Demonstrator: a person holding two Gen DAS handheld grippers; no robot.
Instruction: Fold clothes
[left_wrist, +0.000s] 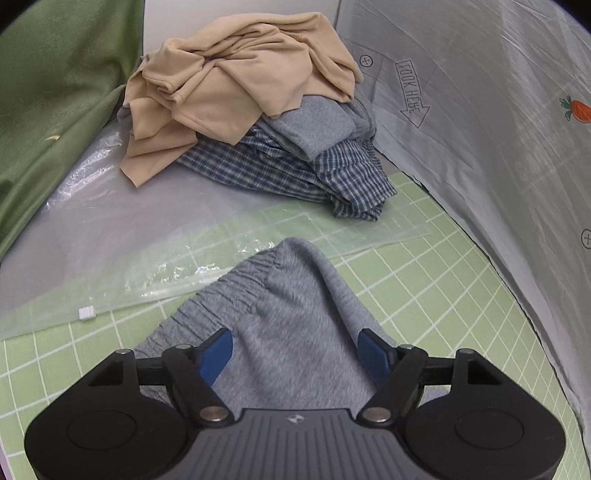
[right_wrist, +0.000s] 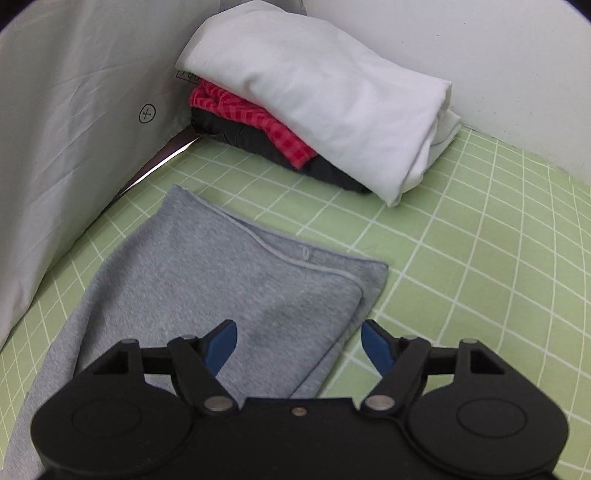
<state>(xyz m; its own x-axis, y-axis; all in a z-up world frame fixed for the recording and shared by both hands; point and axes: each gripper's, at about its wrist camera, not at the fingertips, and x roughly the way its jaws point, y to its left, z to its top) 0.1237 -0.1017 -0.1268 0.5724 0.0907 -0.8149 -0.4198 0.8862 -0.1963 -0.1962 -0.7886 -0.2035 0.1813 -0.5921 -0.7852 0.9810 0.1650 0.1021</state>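
1. The grey garment (right_wrist: 207, 280) is lying flat on the green grid mat (right_wrist: 461, 266) covering the bench, folded over on itself, its long axis running from the near left towards the far right in the right wrist view; its hemmed end is pointing towards the folded pile. In the left wrist view the same garment (left_wrist: 291, 314) is showing its gathered waistband end, pointing away from the camera towards the unfolded heap.
2. The unfolded heap is sitting well beyond it: a tan garment (left_wrist: 236, 85) is lying on top of a blue checked shirt (left_wrist: 295, 173), partly over a clear plastic bag (left_wrist: 129, 236).
3. The folded pile is resting in the far corner: a white garment (right_wrist: 314, 99) over a red checked one (right_wrist: 258, 122) and a dark one (right_wrist: 332, 173).
4. Pale sheeting (right_wrist: 62, 122) is walling the bench, and a green cloth (left_wrist: 48, 92) is hanging at the far left.
5. The left gripper (left_wrist: 295, 350) is hovering over the garment with fingers spread wide, holding nothing.
6. The right gripper (right_wrist: 299, 343) is likewise gaping wide above the folded edge, gripping nothing; whether either is touching the fabric cannot be told.
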